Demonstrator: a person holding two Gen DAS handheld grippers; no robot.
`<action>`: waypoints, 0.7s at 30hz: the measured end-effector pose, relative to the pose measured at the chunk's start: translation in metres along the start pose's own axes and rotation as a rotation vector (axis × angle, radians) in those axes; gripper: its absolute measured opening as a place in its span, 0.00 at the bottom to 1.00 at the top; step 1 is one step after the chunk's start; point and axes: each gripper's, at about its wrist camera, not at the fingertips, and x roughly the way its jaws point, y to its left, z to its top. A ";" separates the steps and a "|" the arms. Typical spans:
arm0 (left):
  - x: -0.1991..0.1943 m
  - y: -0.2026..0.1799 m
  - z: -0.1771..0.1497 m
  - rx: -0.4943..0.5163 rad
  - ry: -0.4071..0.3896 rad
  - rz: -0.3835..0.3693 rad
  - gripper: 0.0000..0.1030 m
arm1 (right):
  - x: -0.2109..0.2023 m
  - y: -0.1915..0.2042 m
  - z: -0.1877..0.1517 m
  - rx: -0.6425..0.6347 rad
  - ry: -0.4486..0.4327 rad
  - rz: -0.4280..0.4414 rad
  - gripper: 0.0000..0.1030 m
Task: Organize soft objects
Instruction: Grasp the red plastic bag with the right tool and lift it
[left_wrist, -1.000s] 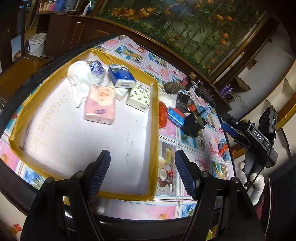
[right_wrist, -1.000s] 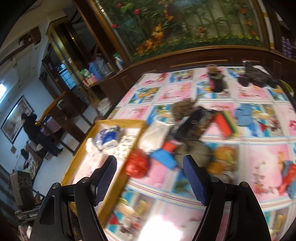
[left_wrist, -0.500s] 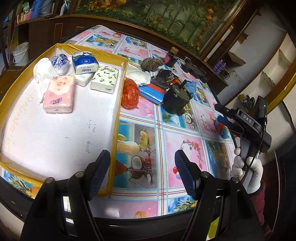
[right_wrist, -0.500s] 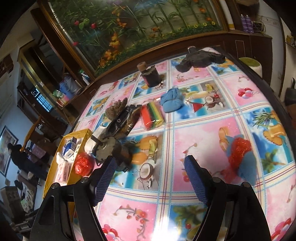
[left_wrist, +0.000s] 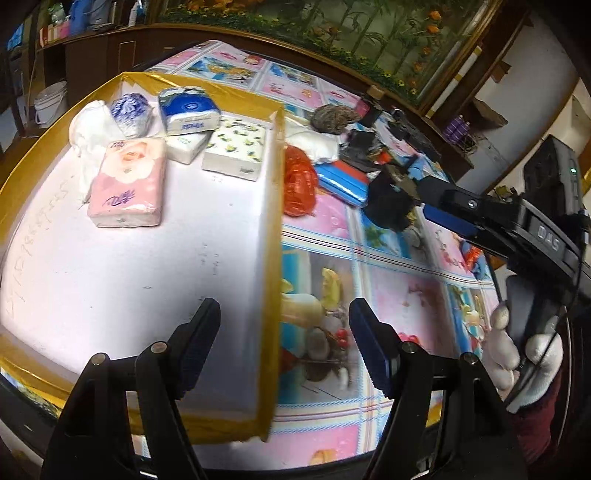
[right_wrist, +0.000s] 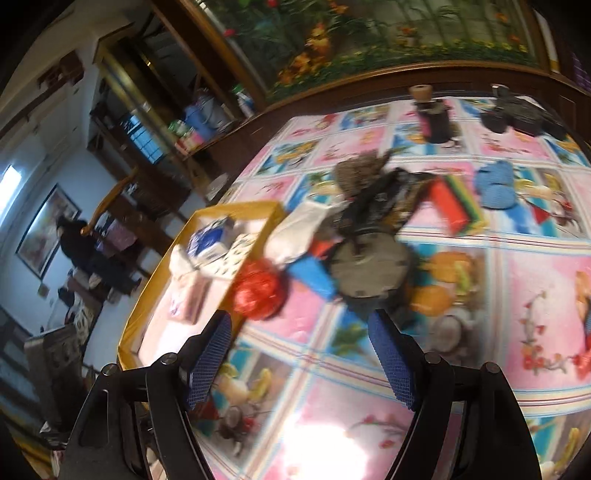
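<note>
The bench (left_wrist: 399, 295) wears a glossy cloth of pink and blue picture squares, with glare at its near edge in the right wrist view. On its left part lies a shallow white tray (left_wrist: 273, 236) edged in yellow tape; at the tray's far end sit a pink tissue pack (left_wrist: 127, 184), a blue tissue pack (left_wrist: 188, 112), a patterned white pack (left_wrist: 236, 147), a blue-and-white bundle (left_wrist: 129, 112) and a white cloth (left_wrist: 86, 127). Just outside the tray's right rim rests a crumpled red bag (right_wrist: 258, 290), with a blue pack (right_wrist: 312, 275), a white pouch (right_wrist: 299, 230), a round dark object (right_wrist: 369, 266) and a blue knitted piece (right_wrist: 495, 184) beyond it.

The left hand-held gripper (left_wrist: 284, 345) stands wide over the tray's right rim, nothing between its jaws. The right hand-held gripper (right_wrist: 301, 360) is also wide and empty, above bare cloth near the red bag; a white-gloved hand (left_wrist: 524, 354) grips it.

Behind the bench runs dark wood panelling under a flower-and-bamboo mural (right_wrist: 388, 33); shelves with bottles and a framed picture (right_wrist: 44, 229) line the room to the left
</note>
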 end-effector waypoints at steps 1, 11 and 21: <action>0.004 0.007 0.002 -0.020 0.005 0.007 0.69 | 0.005 0.006 0.000 -0.012 0.010 0.004 0.75; 0.011 0.039 0.025 -0.090 -0.048 0.077 0.73 | 0.065 0.057 0.012 -0.092 0.090 -0.033 0.75; -0.027 0.061 0.015 -0.158 -0.098 -0.061 0.73 | 0.105 0.072 0.025 -0.089 0.104 -0.152 0.58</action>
